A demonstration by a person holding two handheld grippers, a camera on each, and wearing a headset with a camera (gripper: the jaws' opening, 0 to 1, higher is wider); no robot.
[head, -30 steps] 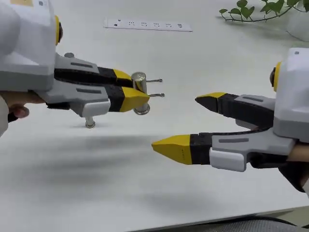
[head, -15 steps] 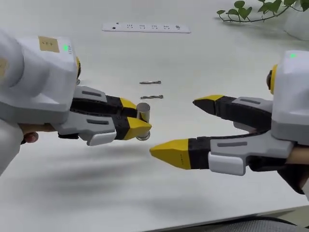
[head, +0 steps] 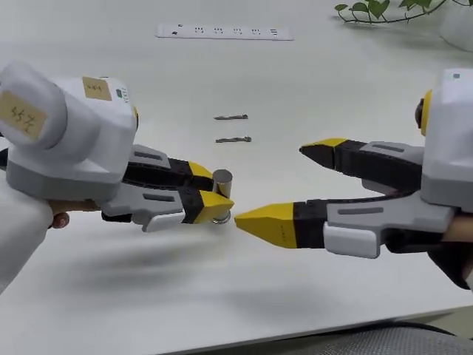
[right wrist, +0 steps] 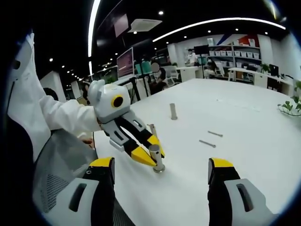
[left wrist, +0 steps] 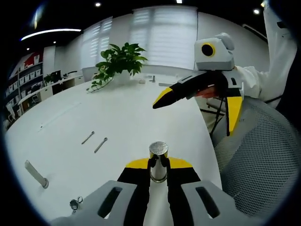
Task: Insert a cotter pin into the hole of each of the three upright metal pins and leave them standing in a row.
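One metal pin [head: 221, 194] stands upright btw. the yellow tips of the left tongs [head: 220, 188]. The tongs are closed onto its shaft from both sides. Its flat head pokes out above the tips and its wider foot shows below. We can't tell whether the foot touches the white surface [head: 148, 296] or sits just off it. In the left gripper view the pin sits dead centre in the narrow gap of the tongs.

Two cotter pins [head: 231, 117] lie loose and flat on the surface at 12 o'clock from the held pin in the head view. They are parallel, one just behind the other, not touching, and well apart from the pin.

We see the right tongs [head: 270, 183] pointing in from 3 o'clock, spread wide w/ nothing in them. The near yellow tip ends just beside the pin's foot, and the far tip sits at approx. 2 o'clock from the pin, apart from it.

In the right gripper view a second metal pin [right wrist: 173, 111] stands upright on its own at 12 o'clock from the held one, well apart. A slim upright rod [right wrist: 152, 129] shows partly behind the left tongs, too hidden for us to name.

Further out in the head view, a white power strip [head: 224, 32] lies at 12 o'clock near the far edge. A leafy plant [head: 384, 9] is at 1 o'clock. A white sleeve [head: 15, 237] is at 8 o'clock behind the left tongs.
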